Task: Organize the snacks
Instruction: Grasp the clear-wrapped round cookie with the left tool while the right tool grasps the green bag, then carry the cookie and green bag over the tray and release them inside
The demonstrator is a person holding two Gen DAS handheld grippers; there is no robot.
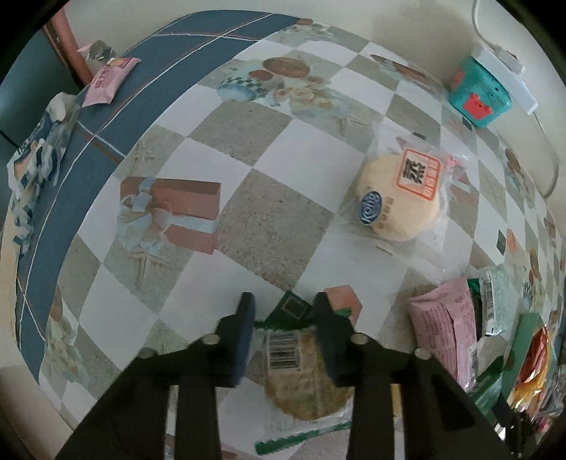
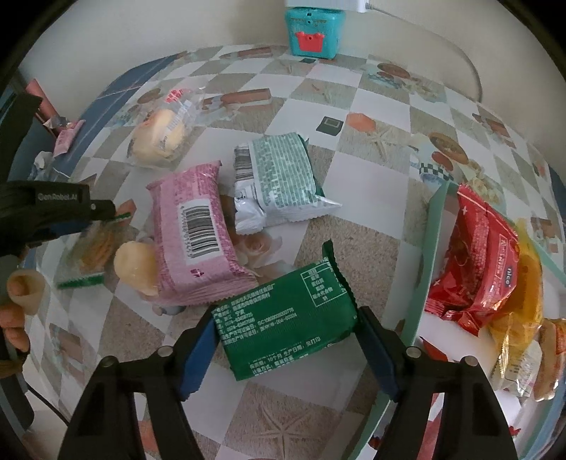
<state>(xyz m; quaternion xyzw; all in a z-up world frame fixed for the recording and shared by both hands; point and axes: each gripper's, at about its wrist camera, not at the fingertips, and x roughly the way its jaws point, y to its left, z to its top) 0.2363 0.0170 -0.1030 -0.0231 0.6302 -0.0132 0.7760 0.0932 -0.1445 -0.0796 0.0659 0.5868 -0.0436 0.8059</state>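
Observation:
My left gripper is shut on a clear-wrapped rice cracker pack with a barcode, held low over the table; it also shows at the left of the right wrist view. My right gripper is shut on a dark green snack packet, pinched at both sides next to the tray. A pale green tray on the right holds a red snack bag and yellow packs. A pink packet, a mint-patterned packet and a wrapped bun lie on the table.
A teal toy box stands at the far wall with a white power strip behind it. A small pink sachet lies on the blue border of the tablecloth. A small round bun sits beside the pink packet.

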